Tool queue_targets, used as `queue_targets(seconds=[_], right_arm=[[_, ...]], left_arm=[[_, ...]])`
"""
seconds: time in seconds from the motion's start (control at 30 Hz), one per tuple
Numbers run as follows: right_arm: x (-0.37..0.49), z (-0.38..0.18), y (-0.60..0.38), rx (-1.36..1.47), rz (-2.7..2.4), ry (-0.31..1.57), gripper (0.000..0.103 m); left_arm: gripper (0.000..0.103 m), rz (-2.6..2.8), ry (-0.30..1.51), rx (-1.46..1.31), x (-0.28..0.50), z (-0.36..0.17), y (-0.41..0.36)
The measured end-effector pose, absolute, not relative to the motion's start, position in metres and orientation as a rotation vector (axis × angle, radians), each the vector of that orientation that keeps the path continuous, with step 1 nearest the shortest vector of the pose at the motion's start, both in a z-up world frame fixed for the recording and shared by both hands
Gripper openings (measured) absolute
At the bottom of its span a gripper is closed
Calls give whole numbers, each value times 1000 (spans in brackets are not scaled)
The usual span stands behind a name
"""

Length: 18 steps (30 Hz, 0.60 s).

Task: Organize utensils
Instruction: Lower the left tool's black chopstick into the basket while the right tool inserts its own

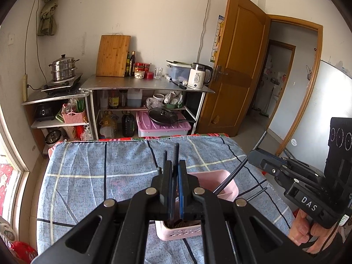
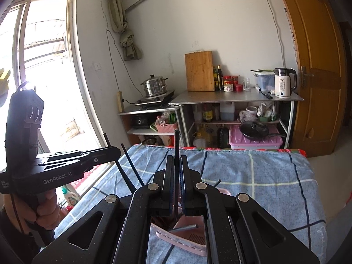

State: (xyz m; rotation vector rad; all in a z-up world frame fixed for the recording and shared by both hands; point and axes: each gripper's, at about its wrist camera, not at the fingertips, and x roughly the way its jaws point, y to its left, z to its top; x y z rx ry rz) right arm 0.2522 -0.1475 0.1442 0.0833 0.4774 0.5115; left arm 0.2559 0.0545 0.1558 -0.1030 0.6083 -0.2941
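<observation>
A pink utensil holder [image 1: 222,184] stands on a blue checked cloth; it also shows under the jaws in the right wrist view [image 2: 187,237]. My left gripper [image 1: 175,173] is shut on dark chopsticks [image 1: 176,154] that stand upright over the holder. My right gripper [image 2: 176,169] is shut on one dark chopstick [image 2: 176,145], upright above the holder. The right gripper [image 1: 255,157] shows at the right of the left wrist view with its chopstick [image 1: 231,176] slanting down into the holder. Another thin dark stick [image 2: 187,227] lies inside the holder.
The blue checked cloth [image 1: 99,176] covers the table. Beyond it stand steel shelves [image 1: 145,85] with a cutting board, bottles, a kettle [image 1: 198,74] and a steamer pot [image 1: 63,68]. A wooden door [image 1: 235,66] stands open at right. A window [image 2: 44,66] is at left.
</observation>
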Motion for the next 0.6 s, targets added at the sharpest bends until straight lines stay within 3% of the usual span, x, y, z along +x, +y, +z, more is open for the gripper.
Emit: queue_targets(seconds=[0.33,0.47,0.6], right_arm=[[250,134,-151,67,515,525,7],[243,140,-156,71,506,508,11],[230,149,-167,74,497,477,14]], left_arm=[[8,-298,619,-133,248,143,58],[20,-290,593,-139,241,149,61],[25,-276,550,-149,226,158,68]])
